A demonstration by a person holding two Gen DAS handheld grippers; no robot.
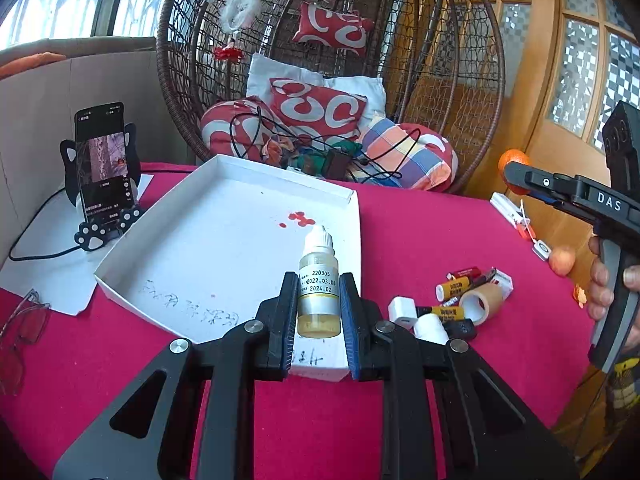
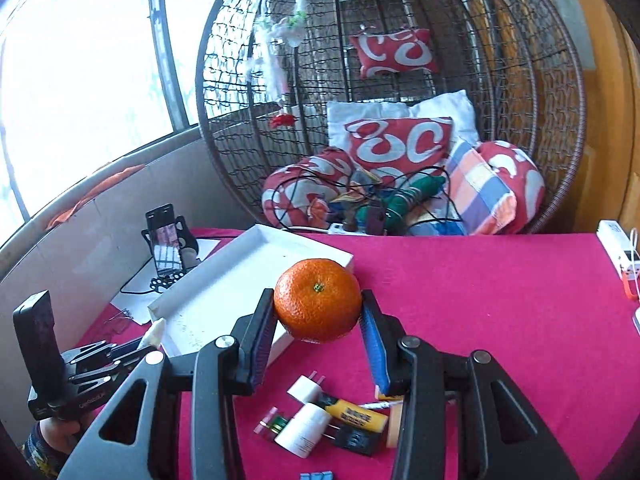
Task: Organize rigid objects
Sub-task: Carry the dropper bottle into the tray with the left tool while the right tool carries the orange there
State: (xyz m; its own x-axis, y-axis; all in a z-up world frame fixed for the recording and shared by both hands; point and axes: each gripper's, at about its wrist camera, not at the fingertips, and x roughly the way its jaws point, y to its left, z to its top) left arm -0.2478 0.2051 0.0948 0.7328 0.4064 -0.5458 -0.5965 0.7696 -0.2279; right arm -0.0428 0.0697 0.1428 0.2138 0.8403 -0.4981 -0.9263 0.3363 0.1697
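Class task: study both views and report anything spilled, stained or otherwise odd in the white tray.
Red blotches stain the white tray floor near its far right corner, just beyond the dropper bottle; they look like spilled drops.

Between the matt black plastic fingers [image 1: 286, 312] of the left gripper [image 1: 319, 312], a glossy translucent plastic dropper bottle [image 1: 319, 292] with paper label. Behind it, matt white cardboard tray [image 1: 224, 216]. Below, soft magenta cloth [image 1: 432, 232]. Between blue ribbed pads [image 2: 375, 350] of the right gripper [image 2: 318, 344], dimpled, slightly shiny orange [image 2: 318, 306].

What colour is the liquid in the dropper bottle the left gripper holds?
Pale yellow, under a white cap; the dropper bottle shows best in the left wrist view.
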